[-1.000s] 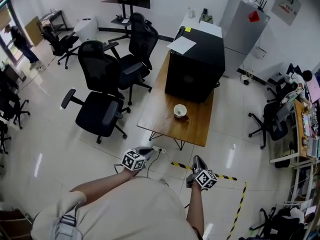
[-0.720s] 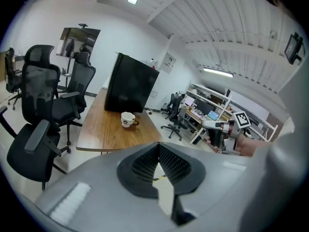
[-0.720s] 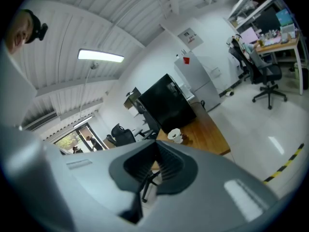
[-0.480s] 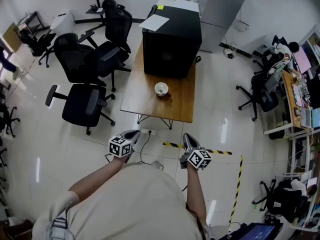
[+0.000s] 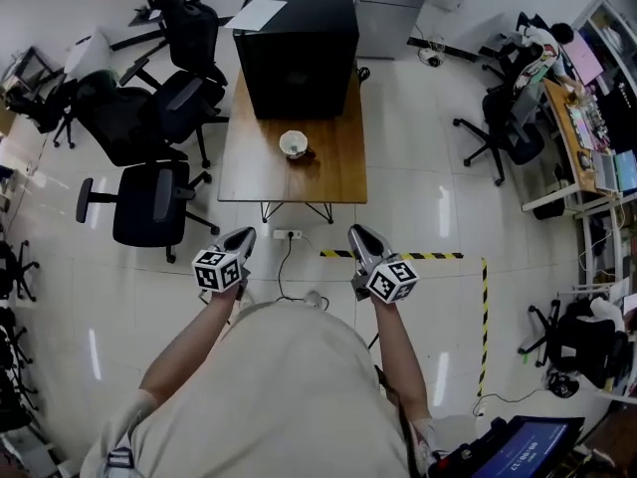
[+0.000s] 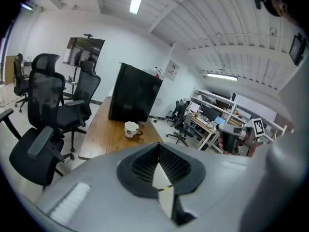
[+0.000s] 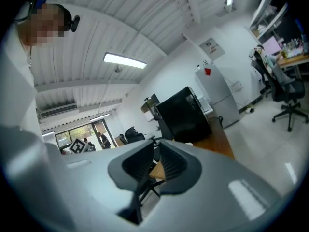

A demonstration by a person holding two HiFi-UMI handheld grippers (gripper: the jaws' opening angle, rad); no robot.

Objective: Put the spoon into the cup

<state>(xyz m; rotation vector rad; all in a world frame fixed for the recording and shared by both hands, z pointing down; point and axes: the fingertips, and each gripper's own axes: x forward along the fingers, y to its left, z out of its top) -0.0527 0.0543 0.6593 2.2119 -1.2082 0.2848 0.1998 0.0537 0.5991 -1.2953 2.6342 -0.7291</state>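
A white cup stands on the wooden table in front of a big black box. The left gripper view also shows the cup, far off. I cannot make out a spoon. Both grippers hover over the floor short of the table's near edge, far from the cup. My left gripper has its jaws meeting at the tips, with nothing in them. My right gripper has just been opening: a narrow slit shows between its jaws, with nothing in it.
Black office chairs crowd the table's left side. A power strip and its cable lie on the floor under the near edge. Yellow-black tape marks the floor at right. More chairs and a desk stand far right.
The head view has swung so that the table and cup sit higher and more central. Both grippers have risen, the right one more. The right jaws have parted slightly.
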